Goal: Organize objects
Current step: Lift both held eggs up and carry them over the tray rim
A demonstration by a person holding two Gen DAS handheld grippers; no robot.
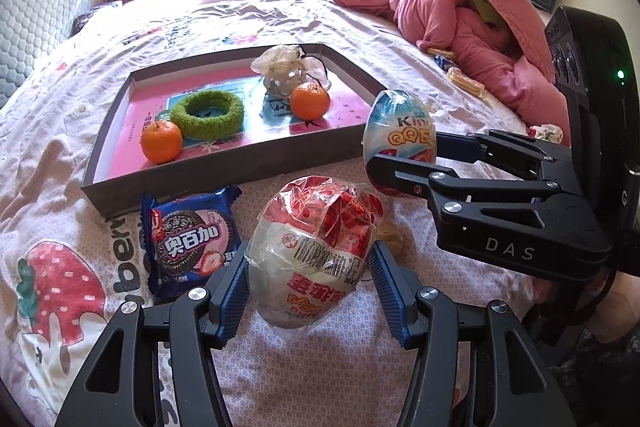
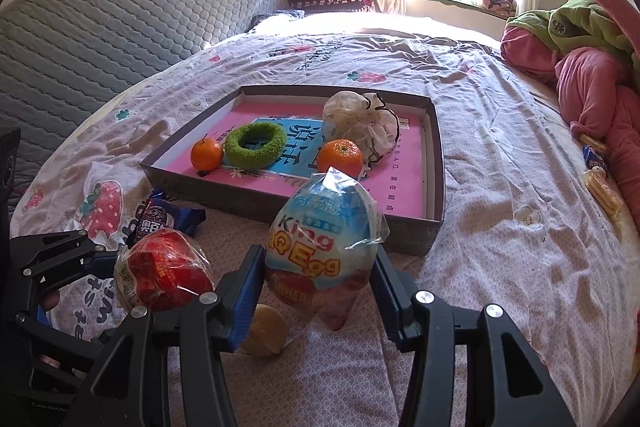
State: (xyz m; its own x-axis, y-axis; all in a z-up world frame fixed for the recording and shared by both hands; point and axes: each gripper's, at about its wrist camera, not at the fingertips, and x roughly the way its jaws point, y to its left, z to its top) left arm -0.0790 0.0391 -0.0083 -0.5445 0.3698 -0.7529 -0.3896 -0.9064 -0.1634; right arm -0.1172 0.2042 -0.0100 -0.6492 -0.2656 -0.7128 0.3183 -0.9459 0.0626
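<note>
My left gripper [image 1: 308,275] is shut on a red-and-white wrapped egg [image 1: 316,247], held above the bedsheet; it also shows in the right wrist view [image 2: 164,275]. My right gripper [image 2: 318,279] is shut on a blue "King QQ Egg" [image 2: 324,239], just in front of the box's near wall; it shows in the left wrist view [image 1: 400,139] too. The shallow brown box [image 1: 224,171] with a pink floor holds two oranges [image 1: 161,141] [image 1: 310,101], a green ring [image 1: 208,115] and a tied plastic bag [image 1: 288,71].
A blue cookie packet [image 1: 190,241] lies on the sheet in front of the box. A small yellowish round thing [image 2: 266,331] lies under my right gripper. Pink and green bedding [image 1: 452,15] is piled at the right. Small snacks [image 2: 600,183] lie beside it.
</note>
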